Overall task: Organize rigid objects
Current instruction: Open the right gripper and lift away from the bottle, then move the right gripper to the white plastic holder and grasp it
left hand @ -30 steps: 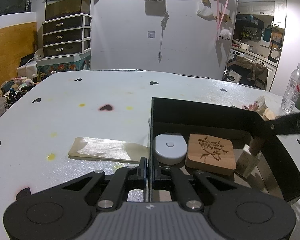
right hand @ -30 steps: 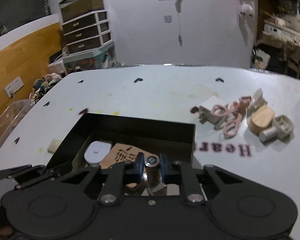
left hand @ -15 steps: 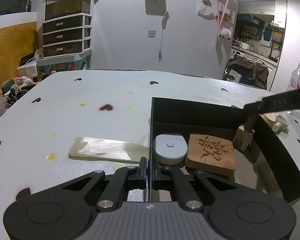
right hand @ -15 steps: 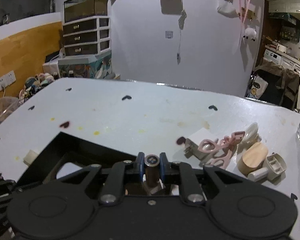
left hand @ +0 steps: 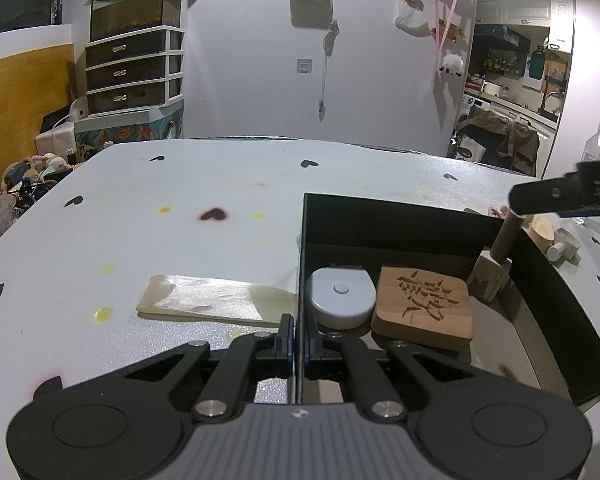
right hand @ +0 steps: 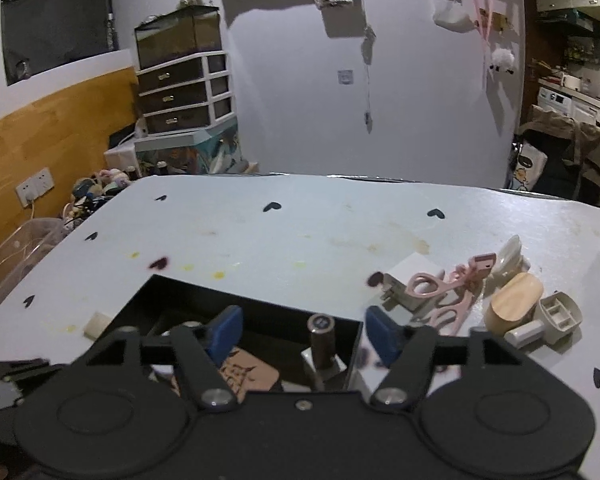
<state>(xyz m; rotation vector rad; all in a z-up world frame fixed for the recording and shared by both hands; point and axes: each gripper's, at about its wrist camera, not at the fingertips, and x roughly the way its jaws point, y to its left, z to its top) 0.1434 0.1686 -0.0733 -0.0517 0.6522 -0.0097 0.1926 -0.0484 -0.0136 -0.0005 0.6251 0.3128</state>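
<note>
left wrist: my left claw [left hand: 296, 338] is pinched on the black box [left hand: 556, 304] wall; the wooden stamp [left hand: 494, 266] leans in the far right corner and could topple.
right wrist: my right claw [right hand: 302, 330] gapes wide, empty; the stamp [right hand: 322, 346] stands between my pads [right hand: 224, 328], so lifting crookedly could knock it.

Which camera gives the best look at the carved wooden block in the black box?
The left wrist view: the carved wooden block lies fully visible beside the round white case. In the right wrist view only a corner shows, behind the right gripper.
</note>
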